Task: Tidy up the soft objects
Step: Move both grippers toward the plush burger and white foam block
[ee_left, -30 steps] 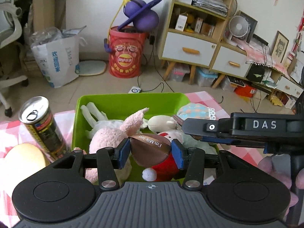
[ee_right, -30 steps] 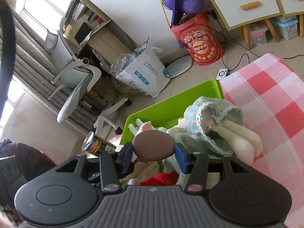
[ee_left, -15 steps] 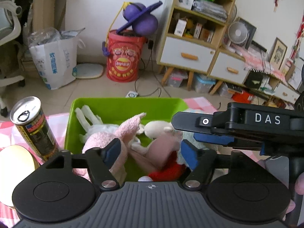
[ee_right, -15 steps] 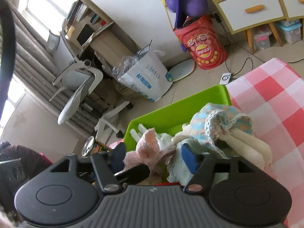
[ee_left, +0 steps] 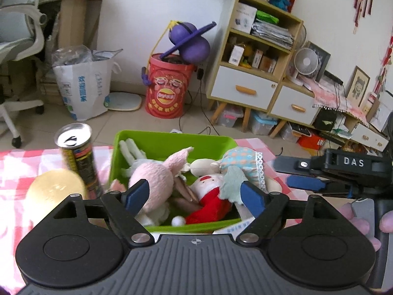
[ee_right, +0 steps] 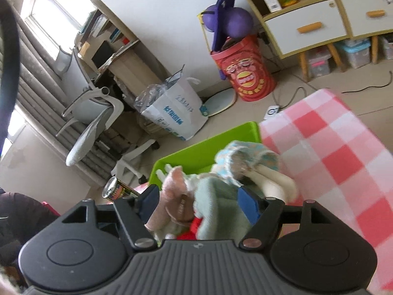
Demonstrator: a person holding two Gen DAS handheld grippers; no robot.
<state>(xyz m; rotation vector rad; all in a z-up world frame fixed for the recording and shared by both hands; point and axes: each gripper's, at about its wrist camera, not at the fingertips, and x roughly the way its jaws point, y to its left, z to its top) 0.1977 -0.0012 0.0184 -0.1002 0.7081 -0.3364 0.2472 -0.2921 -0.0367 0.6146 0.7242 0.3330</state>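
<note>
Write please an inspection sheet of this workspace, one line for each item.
Surface: pink-and-white checked tablecloth.
Job's things: pink plush rabbit, red-and-white plush doll and blue dotted cloth doll lie in the green plastic bin.
Clutter: upright black-and-yellow drink can; round yellow object.
Grippers: left gripper and right gripper opening, nothing gripped.
Cables: black cable on the floor.
Surroundings: red printed bucket, wooden shelf, office chair.

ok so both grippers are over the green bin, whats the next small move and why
Probably lift both clear of the green bin. The left gripper and right gripper are opening with nothing pinched, and the brown plush lies among the toys, so look for another soft object on the checked cloth.
</note>
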